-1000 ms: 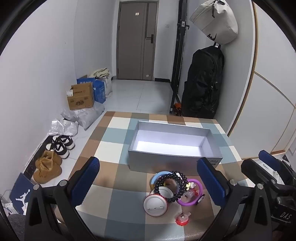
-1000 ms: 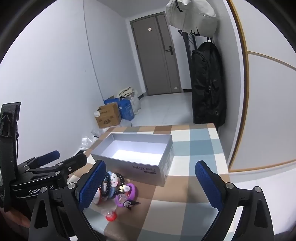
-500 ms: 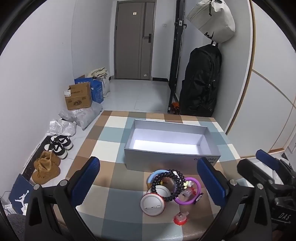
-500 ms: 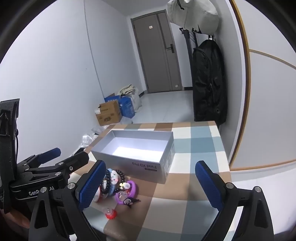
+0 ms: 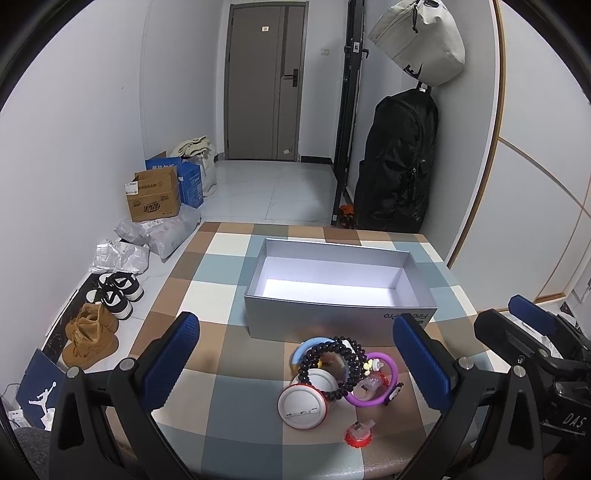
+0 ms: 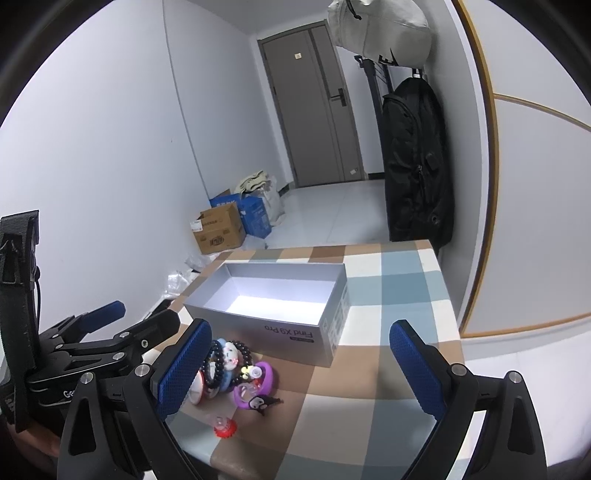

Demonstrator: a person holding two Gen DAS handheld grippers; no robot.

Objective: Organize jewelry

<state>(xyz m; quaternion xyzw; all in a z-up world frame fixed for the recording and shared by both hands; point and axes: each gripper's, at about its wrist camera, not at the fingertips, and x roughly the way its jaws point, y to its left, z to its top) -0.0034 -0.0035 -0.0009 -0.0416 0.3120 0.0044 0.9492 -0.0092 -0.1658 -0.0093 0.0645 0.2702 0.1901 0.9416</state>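
Both the left tongs [image 5: 295, 365] and right tongs [image 6: 295, 373] gaped wide and empty above the jewelry pile [image 5: 340, 369] near the worktop's [image 5: 221, 354] front edge, just before the open box [image 5: 340, 306], probably awaiting sorting.

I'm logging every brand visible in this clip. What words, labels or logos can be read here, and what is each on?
"Find X9 Pro": front wall of the silver box, printed upside down.
"DAS": body of the right hand-held gripper.
"Ge...": body of the left hand-held gripper, the rest hidden.
Jumping-figure logo, no words: blue shoebox on the floor.
Print on the brown carton, the blue carton and the door notice: too small to read.
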